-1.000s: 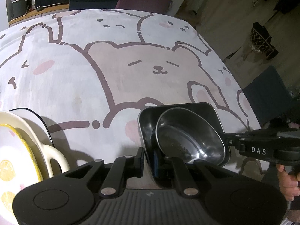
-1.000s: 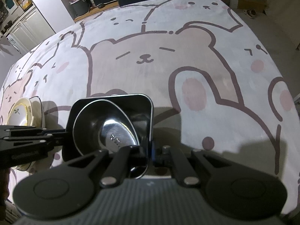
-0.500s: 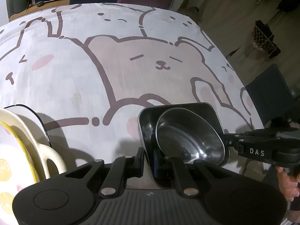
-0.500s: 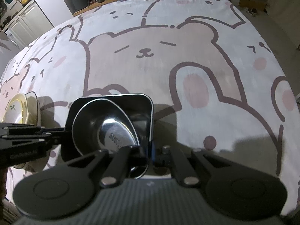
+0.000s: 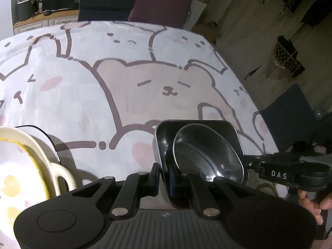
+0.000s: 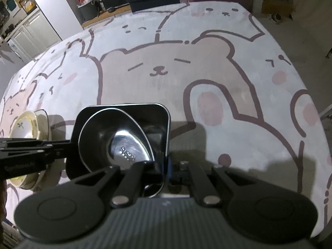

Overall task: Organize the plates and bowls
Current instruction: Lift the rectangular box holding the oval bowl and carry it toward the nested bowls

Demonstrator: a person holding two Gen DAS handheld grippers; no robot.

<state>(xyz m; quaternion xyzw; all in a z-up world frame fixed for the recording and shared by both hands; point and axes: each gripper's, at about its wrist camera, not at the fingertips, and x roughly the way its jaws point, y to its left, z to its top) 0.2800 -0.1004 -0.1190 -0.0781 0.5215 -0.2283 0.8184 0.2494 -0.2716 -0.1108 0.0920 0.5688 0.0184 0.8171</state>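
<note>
A black square metal tray (image 5: 166,132) holds a round steel bowl (image 5: 207,155) that leans inside it; both are lifted above the bear-print cloth. My left gripper (image 5: 166,178) is shut on the tray's near left rim. My right gripper (image 6: 166,166) is shut on the tray's right rim (image 6: 167,128), with the steel bowl (image 6: 124,141) inside. Each gripper shows in the other's view, the right gripper (image 5: 280,172) at the tray's right side and the left gripper (image 6: 31,151) at its left.
A stack of cream dishes with a yellow-rimmed plate and a handled bowl (image 5: 27,161) stands at the left, also in the right wrist view (image 6: 27,124). The bear-print cloth (image 6: 186,66) stretches ahead. The table edge and a dark chair (image 5: 290,112) lie to the right.
Both grippers have lifted and tipped the view slightly farther over the table with the tray held between them. The bowl stays leaning in the tray.
</note>
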